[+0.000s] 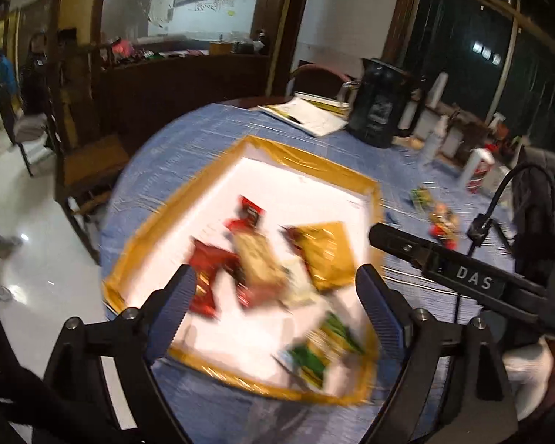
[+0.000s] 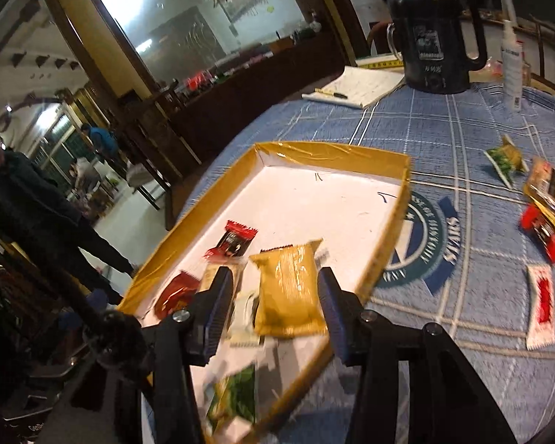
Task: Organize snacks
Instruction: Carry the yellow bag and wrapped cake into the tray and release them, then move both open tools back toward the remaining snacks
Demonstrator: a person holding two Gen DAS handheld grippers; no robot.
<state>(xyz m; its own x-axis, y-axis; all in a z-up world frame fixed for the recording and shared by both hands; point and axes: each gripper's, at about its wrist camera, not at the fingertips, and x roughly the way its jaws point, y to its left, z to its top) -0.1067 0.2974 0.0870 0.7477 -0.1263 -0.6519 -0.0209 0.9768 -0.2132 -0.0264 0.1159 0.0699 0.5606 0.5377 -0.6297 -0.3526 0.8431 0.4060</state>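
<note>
A shallow box with a white floor and yellow taped rim (image 1: pixel 307 162) (image 2: pixel 333 150) lies on the blue checked tablecloth. Inside lie several snack packets: a gold one (image 1: pixel 327 255) (image 2: pixel 290 288), red ones (image 1: pixel 207 277) (image 2: pixel 233 242), a beige one (image 1: pixel 259 259) and a green one (image 1: pixel 322 351) (image 2: pixel 236 396). My left gripper (image 1: pixel 275 296) is open and empty above the box. My right gripper (image 2: pixel 273 299) is open above the gold packet, holding nothing. Loose packets lie on the cloth to the right: green (image 2: pixel 505 159), red and gold (image 2: pixel 545 211), white and red (image 2: pixel 542 305).
A dark pitcher (image 1: pixel 379 103) (image 2: pixel 434 33) stands at the far side beside papers (image 1: pixel 307 113) (image 2: pixel 355 87) and a white bottle (image 2: pixel 512 63). The right gripper's body (image 1: pixel 462 273) shows in the left view. People stand at left (image 2: pixel 29 207).
</note>
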